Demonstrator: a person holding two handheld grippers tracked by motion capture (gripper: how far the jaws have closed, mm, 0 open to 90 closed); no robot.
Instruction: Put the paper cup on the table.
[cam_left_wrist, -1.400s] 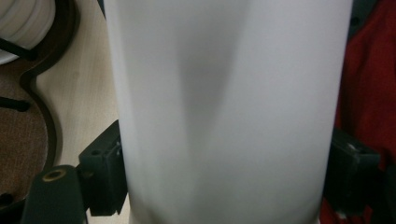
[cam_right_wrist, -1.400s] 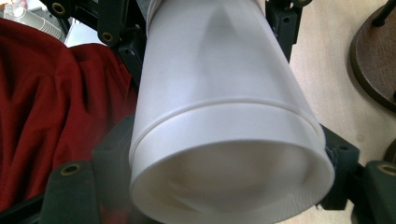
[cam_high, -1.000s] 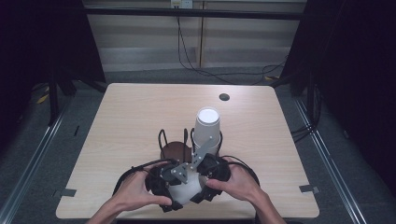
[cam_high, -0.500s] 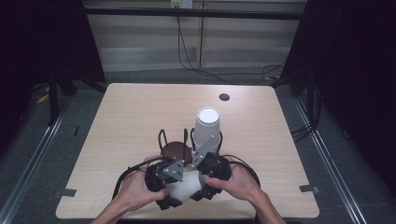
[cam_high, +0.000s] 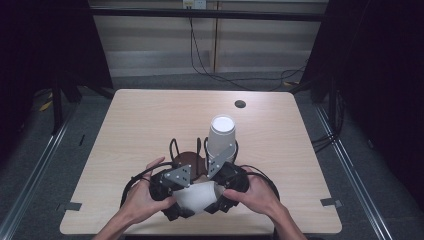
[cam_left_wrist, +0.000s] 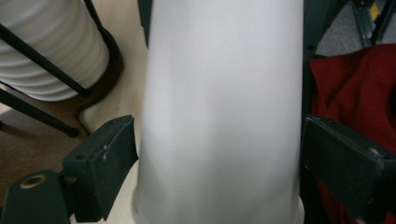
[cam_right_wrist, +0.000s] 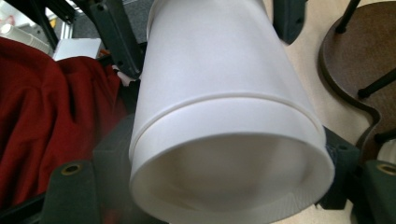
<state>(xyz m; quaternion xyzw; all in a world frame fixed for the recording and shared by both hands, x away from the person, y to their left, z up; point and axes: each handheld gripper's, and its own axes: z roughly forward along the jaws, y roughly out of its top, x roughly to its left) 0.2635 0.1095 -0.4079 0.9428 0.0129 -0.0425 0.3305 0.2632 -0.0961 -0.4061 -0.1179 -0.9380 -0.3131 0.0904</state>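
My right gripper (cam_right_wrist: 229, 186) clamps the thin white paper cup (cam_right_wrist: 219, 107) at its rim; my left gripper (cam_left_wrist: 219, 154) has just been opening, jaws flanking the cup's wall, apparently clear. Light, crushable, slippery: hold gently near the stiffer rim.

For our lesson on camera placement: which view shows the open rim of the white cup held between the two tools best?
The right gripper view: the white cup points its open mouth at the camera, rim and inside visible. The left gripper view shows the cup's side wall, cut off at the frame's bottom edge. In the high view it is a small white patch between the hands.
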